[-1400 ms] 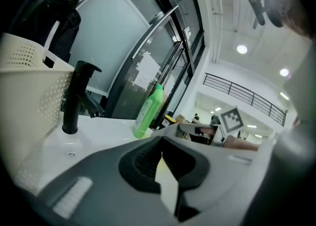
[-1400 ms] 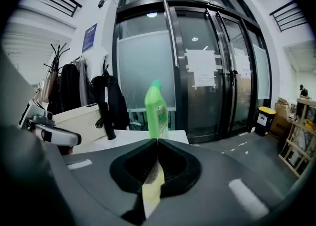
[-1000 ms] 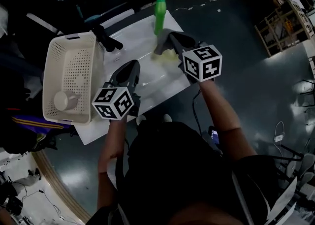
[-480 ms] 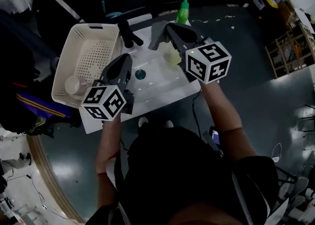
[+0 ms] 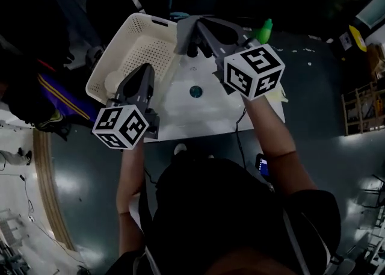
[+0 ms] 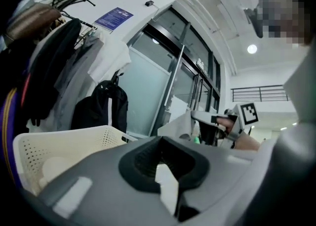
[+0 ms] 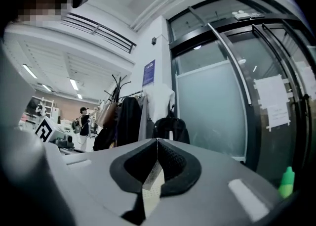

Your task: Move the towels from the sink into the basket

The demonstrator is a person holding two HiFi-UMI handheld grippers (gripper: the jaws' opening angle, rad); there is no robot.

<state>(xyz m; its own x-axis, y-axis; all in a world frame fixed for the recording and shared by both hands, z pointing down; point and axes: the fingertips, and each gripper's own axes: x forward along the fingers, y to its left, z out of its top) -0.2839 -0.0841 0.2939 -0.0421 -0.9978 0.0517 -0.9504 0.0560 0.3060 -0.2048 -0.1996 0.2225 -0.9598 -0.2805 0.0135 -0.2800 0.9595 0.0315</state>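
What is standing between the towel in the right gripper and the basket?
Nothing visible. The grey towel hangs from the right gripper right at the basket rim, and the left gripper sits lower along that rim, out of the way.

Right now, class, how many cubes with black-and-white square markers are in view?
2. One black-and-white marker cube caps the left tongs, beside the white perforated plastic basket; the other caps the right tongs, which grip a grey cloth towel. None seems hidden.

Our left gripper (image 5: 144, 69), at centre left, points level, its jaws together and empty. Our right gripper (image 5: 195, 27), at upper centre, is clamped on a grey towel (image 5: 182, 42).
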